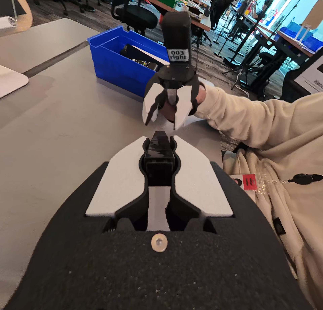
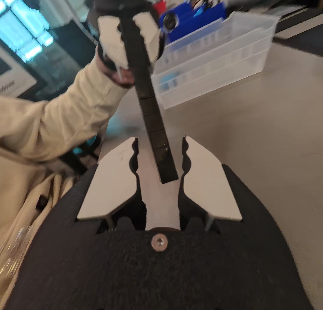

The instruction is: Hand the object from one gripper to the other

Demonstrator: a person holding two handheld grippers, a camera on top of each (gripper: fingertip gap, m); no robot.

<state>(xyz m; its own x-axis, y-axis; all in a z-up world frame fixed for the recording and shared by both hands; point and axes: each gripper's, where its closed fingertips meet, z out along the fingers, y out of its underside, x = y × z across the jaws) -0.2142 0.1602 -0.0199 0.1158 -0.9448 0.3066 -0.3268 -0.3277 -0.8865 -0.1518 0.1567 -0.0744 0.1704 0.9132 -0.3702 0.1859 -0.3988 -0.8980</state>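
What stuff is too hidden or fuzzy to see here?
- Blue bin, left wrist view: its walls hide most of the dark things inside.
- Black bar, right wrist view: motion blur smears its surface.
- Clear basket, right wrist view: contents too blurred to name.
- Black bar's far end, left wrist view: the left gripper fingers cover most of it.

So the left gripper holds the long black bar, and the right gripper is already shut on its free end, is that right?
Not quite. The left gripper does hold the long black bar, but the right gripper is open: the right wrist view shows its fingers apart, clear of the bar's free end.
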